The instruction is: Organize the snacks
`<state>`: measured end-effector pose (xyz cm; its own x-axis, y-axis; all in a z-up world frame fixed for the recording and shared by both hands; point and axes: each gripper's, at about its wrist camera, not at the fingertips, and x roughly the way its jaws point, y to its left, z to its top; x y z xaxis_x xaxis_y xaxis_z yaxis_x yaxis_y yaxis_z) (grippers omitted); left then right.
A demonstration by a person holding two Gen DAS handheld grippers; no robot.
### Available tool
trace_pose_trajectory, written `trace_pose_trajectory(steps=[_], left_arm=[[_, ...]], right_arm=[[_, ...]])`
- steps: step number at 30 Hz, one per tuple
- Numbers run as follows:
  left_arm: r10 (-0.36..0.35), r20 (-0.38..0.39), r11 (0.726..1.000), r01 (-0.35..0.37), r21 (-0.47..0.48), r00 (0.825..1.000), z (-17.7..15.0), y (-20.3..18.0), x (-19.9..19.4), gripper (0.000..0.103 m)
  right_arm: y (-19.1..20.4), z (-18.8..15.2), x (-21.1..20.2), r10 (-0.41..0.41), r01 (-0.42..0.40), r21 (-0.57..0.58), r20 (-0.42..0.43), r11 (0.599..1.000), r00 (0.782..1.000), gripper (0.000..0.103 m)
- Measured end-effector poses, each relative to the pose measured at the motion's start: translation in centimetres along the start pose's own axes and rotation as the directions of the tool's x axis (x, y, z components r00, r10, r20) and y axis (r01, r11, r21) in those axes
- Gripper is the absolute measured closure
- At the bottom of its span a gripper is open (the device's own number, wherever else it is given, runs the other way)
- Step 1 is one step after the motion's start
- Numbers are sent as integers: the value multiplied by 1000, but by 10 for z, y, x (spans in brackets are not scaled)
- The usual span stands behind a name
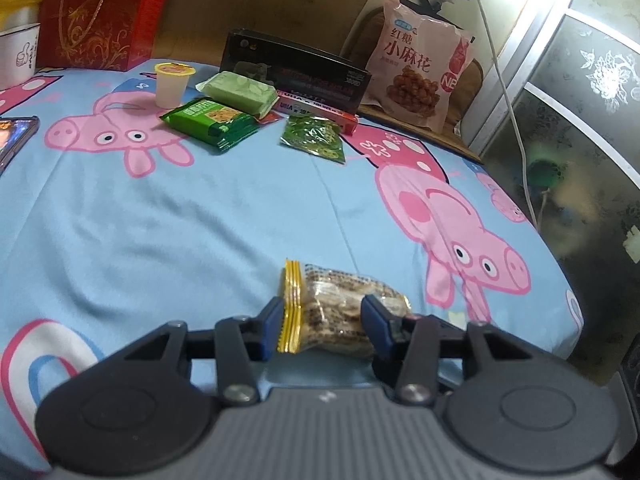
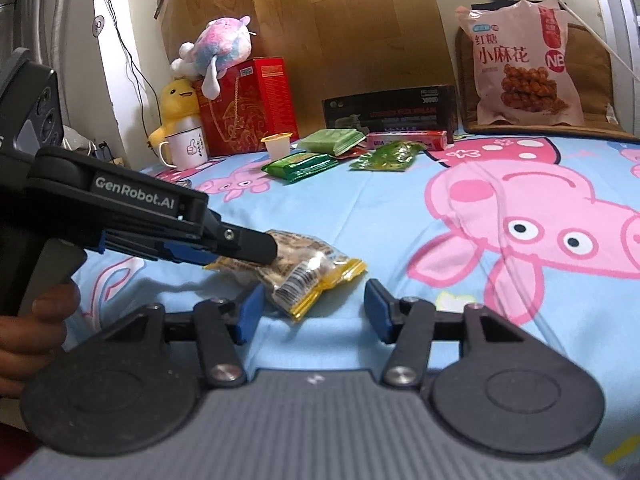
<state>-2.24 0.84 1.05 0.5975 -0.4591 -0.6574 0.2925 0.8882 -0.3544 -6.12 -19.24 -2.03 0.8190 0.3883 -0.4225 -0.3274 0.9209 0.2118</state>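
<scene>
The phone (image 1: pixel 16 136) is cut off; black box (image 1: pixel 296 68) lettering perhaps unreadable.

Left claw (image 1: pixel 320 326) seemingly clamped shut on something; right claw (image 2: pixel 314 308) gapes, untouching.
</scene>
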Motion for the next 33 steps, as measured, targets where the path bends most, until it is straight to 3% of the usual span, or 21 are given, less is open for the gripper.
trace_pose_trajectory(steps=[9,22,24,28,33], left_arm=[[19,10,1000,-19,8,1000,-4,-1,-2,58],[22,27,999,-23,27,999,-9,-1,-4,58],[24,30,999,-25,34,999,-10,-2,-4,58],[27,31,998,-29,50,999,-12,-3,-5,58],[3,16,999,-4,40,1000,-13,-2,-7,58]], right_arm=[[15,-7,1,-71,70,-121,-1,990,997,42],[18,-7,-1,-77,76,-129,1,989,997,43],[20,-7,-1,-73,72,-139,0,988,997,48],[26,-8,0,-55,53,-175,-4,983,998,67],[27,-7,1,-60,59,-177,-3,982,998,71]])
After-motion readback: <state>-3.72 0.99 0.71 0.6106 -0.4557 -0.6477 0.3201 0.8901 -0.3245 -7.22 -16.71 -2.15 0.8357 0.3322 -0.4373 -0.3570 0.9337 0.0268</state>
